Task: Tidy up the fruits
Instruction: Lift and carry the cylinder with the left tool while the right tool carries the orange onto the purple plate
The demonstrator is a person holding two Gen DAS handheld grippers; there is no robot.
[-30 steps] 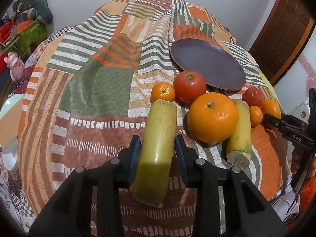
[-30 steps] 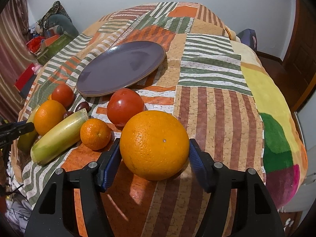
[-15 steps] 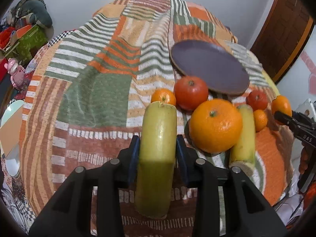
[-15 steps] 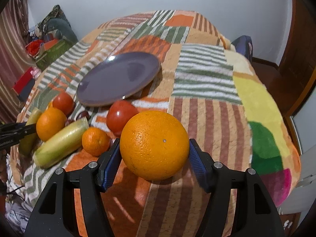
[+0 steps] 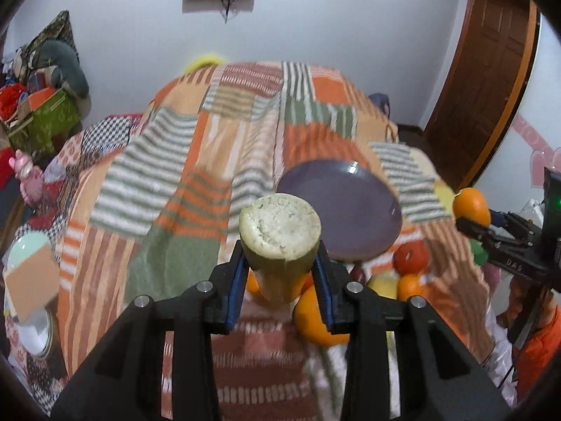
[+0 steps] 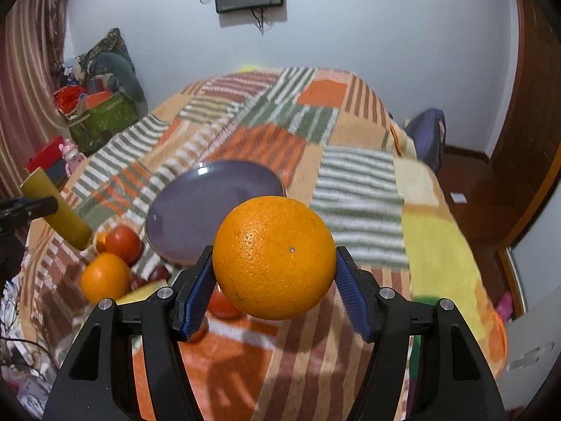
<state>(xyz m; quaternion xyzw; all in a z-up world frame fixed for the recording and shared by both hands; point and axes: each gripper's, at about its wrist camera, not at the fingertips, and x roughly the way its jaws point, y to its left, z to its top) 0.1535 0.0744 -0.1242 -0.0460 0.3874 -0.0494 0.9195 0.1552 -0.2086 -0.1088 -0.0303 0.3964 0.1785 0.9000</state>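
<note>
Two loads: I carry one fruit in each gripper, both clear of the bedspread (image 6: 354, 182).
Left gripper (image 5: 280, 273): my blue pads (image 5: 236, 280) are clamped narrow on the yellow-green cut fruit (image 5: 279, 231), its pale cut face turned toward the camera.
Right gripper (image 6: 275, 277): my jaws stand at a middling width, pressed on either side of the big orange (image 6: 273, 258).
Plate (image 6: 196, 210): purple, empty, lying on the bedspread ahead of both grippers; I judge it the likely drop spot.
Left on the bed: another orange (image 6: 105, 277), a tomato (image 6: 123, 244), small citrus and a second cut piece, bunched near the plate's near edge.
Risk, left: the long fruit is held near one end, so its weight could pivot it in my pads and let it slide out.
Risk, right: the orange is round and smooth-skinned; a loosened squeeze or a jolt could roll it free.
Risk, both: my two grippers head for the same plate and could knock each other.
Risk, plate: it sits on soft cloth, so a fruit set near its rim could tip it or roll off.
</note>
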